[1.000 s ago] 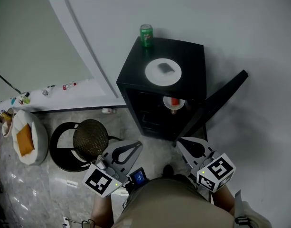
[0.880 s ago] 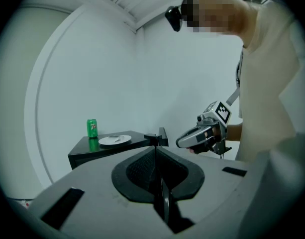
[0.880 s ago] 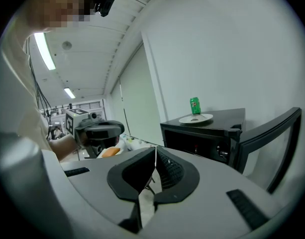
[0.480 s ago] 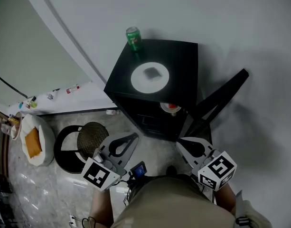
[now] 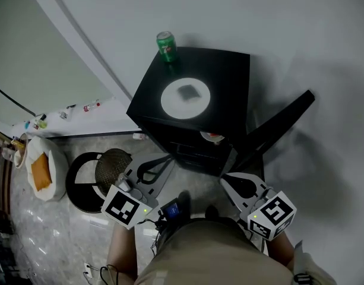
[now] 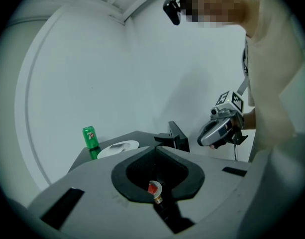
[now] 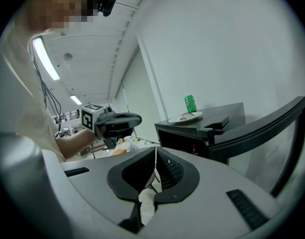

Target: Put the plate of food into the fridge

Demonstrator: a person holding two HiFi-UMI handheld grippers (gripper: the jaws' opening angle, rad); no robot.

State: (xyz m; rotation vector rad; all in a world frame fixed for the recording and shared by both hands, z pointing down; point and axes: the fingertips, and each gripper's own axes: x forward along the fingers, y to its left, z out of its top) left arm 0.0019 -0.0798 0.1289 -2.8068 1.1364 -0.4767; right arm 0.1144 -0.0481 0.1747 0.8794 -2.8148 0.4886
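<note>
A white plate [image 5: 186, 97] with a dark piece of food lies on top of the black mini fridge [image 5: 229, 76], beside a green can [image 5: 165, 45]. The fridge door [image 5: 277, 129] stands open to the right, and a white dish with something red [image 5: 212, 136] shows on a shelf inside. My left gripper [image 5: 168, 157] is shut and empty, low in front of the fridge. The right gripper [image 5: 224, 177] is shut and empty near the foot of the door. The plate [image 6: 117, 147] shows in the left gripper view and the plate [image 7: 184, 117] in the right gripper view.
A round black stool [image 5: 104, 174] with a woven seat stands on the floor to the left of the fridge. Further left lies a white bag holding something orange [image 5: 42, 171]. Small bottles [image 5: 63, 114] line the ledge at the wall.
My left gripper has moved forward toward the fridge front. The right gripper has shifted only a little. The head view has swung, so the fridge sits more to the left.
</note>
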